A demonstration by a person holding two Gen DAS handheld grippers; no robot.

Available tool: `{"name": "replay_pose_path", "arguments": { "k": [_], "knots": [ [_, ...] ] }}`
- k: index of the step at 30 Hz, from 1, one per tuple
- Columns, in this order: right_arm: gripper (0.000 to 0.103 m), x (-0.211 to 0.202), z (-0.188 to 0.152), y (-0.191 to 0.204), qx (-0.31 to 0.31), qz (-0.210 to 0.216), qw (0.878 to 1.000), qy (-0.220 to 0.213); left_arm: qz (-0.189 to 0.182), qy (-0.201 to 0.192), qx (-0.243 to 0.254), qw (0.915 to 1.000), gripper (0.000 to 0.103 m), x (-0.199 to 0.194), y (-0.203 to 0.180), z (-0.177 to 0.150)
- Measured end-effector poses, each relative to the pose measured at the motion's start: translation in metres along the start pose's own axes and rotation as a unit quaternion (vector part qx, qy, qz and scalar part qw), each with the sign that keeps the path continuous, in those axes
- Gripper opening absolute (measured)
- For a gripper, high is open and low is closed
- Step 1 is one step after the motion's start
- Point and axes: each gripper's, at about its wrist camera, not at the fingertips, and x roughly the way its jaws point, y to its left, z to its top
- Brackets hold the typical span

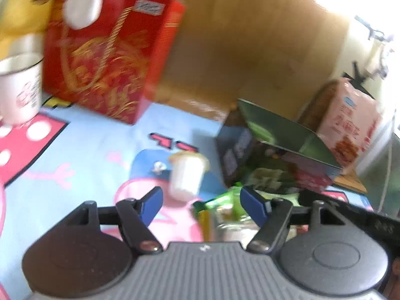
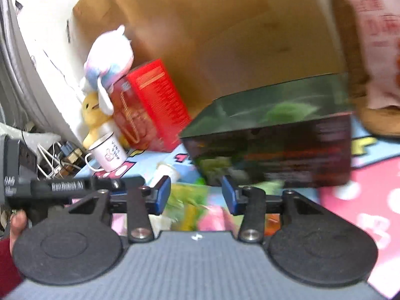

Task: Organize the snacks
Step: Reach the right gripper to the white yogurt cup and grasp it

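Left gripper (image 1: 201, 206): blue-padded jaws parted, nothing pressed between them; a crinkly green-and-yellow foil snack packet (image 1: 225, 210) lies flat on the cartoon-printed blue and pink mat (image 1: 75, 155), under and just ahead of the gap, toward its right pad. Slightly further ahead and a little left of centre stands a small white plastic cup with a pale foil lid (image 1: 187, 175), upright or slightly tilted; blur hides which. Beyond the packet, to the right, sits a dark green-topped cardboard box (image 1: 282, 130), its long axis running away to the right. Right gripper (image 2: 196, 195): jaws also apart and empty, the same packet (image 2: 190, 200) seen through the gap, the dark box (image 2: 275, 135) just past its right pad, the white cup (image 2: 166, 172) beyond its left pad. Judgement: both claws sit close over the packet; the left looks better centred on the cup, the right nearer the box. Behind: tall red gift box with gold pattern (image 1: 110, 55), white enamel mug (image 1: 20, 87), yellow plush chick (image 1: 25, 5), pink printed snack bag (image 1: 350, 125), brown cardboard wall (image 1: 250, 37). Heavy motion blur throughout.
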Motion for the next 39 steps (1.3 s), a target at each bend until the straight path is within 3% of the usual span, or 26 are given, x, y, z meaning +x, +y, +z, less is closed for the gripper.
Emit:
{"name": "replay_pose_path", "arguments": {
  "k": [2, 5, 7, 9, 13, 17, 22, 25, 27, 31, 36, 39],
  "knots": [
    [0.049, 0.026, 0.006, 0.003, 0.005, -0.014, 1.0, 0.026, -0.013, 0.025, -0.019, 0.9994, 0.052, 0.007, 0.005, -0.007],
    [0.047, 0.056, 0.002, 0.002, 0.017, -0.01, 0.996, 0.083, -0.04, 0.054, -0.02, 0.9975, 0.048, 0.014, 0.003, -0.02],
    [0.044, 0.048, -0.008, 0.014, -0.017, -0.014, 0.997, 0.08, -0.054, 0.056, -0.003, 0.997, 0.045, 0.009, -0.005, -0.031],
    [0.034, 0.035, -0.02, 0.021, -0.036, -0.01, 0.996, 0.084, -0.06, 0.056, 0.015, 0.9965, 0.045, 0.002, -0.013, -0.043],
    [0.034, 0.002, -0.042, 0.024, -0.063, -0.014, 0.995, 0.072, -0.073, 0.054, 0.046, 0.9948, 0.05, -0.01, -0.029, -0.065],
    [0.035, -0.024, -0.052, 0.027, -0.068, -0.017, 0.996, 0.057, -0.099, 0.054, 0.073, 0.9909, 0.068, -0.025, -0.036, -0.081],
    [0.042, -0.025, -0.036, 0.044, -0.077, -0.027, 0.996, 0.021, -0.076, -0.013, 0.05, 0.9958, 0.076, -0.05, -0.015, -0.076],
    [0.05, -0.011, -0.022, 0.056, -0.077, -0.019, 0.996, 0.026, -0.03, -0.061, 0.022, 0.9974, 0.077, -0.055, 0.01, -0.067],
    [0.05, 0.007, -0.014, 0.064, -0.072, -0.01, 0.996, 0.044, 0.003, -0.076, 0.005, 0.9971, 0.077, -0.052, 0.025, -0.064],
    [0.05, 0.054, 0.005, 0.071, -0.043, -0.01, 0.995, 0.087, 0.031, -0.108, -0.037, 0.9929, 0.077, -0.05, 0.047, -0.064],
    [0.051, 0.114, 0.018, 0.075, -0.018, -0.022, 0.989, 0.143, 0.033, -0.13, -0.053, 0.9896, 0.077, -0.054, 0.054, -0.064],
    [0.058, 0.141, 0.017, 0.082, -0.034, -0.044, 0.984, 0.169, 0.04, -0.148, -0.041, 0.9874, 0.078, -0.059, 0.051, -0.064]
  ]
}}
